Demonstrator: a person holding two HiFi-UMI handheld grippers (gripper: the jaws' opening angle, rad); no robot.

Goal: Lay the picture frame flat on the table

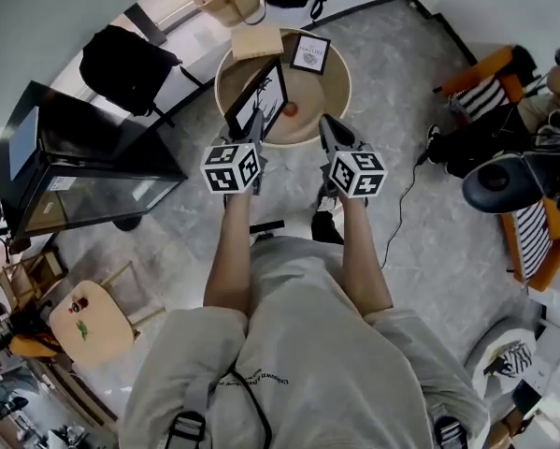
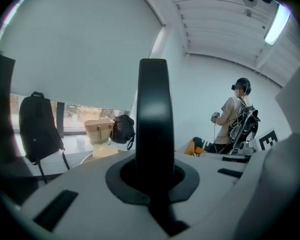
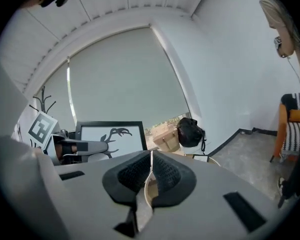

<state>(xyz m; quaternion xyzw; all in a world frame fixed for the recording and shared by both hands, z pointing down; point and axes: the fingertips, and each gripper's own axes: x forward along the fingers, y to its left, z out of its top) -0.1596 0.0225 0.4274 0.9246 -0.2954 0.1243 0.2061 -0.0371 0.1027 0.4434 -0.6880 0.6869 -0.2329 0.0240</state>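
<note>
The black picture frame (image 1: pixel 261 96) with a white print stands tilted on its edge over the round wooden table (image 1: pixel 340 87). My left gripper (image 1: pixel 254 129) is shut on the frame's near edge; in the left gripper view that edge (image 2: pixel 152 114) rises as a dark bar between the jaws of my left gripper (image 2: pixel 154 184). My right gripper (image 1: pixel 330 129) hovers at the table's near right rim, shut and empty. In the right gripper view its pads (image 3: pixel 162 174) meet with nothing between them, and the frame (image 3: pixel 112 134) shows to the left of my right gripper (image 3: pixel 150 176), with the left gripper (image 3: pixel 84 147) on it.
On the table's far side lie a small framed card (image 1: pixel 309 52) and a flat wooden box (image 1: pixel 256 42); a small red object (image 1: pixel 290 109) sits mid-table. A glass cabinet (image 1: pixel 83 166) and black backpack (image 1: pixel 130 59) stand left, orange chairs (image 1: pixel 504 73) right. A person (image 2: pixel 237 119) stands across the room.
</note>
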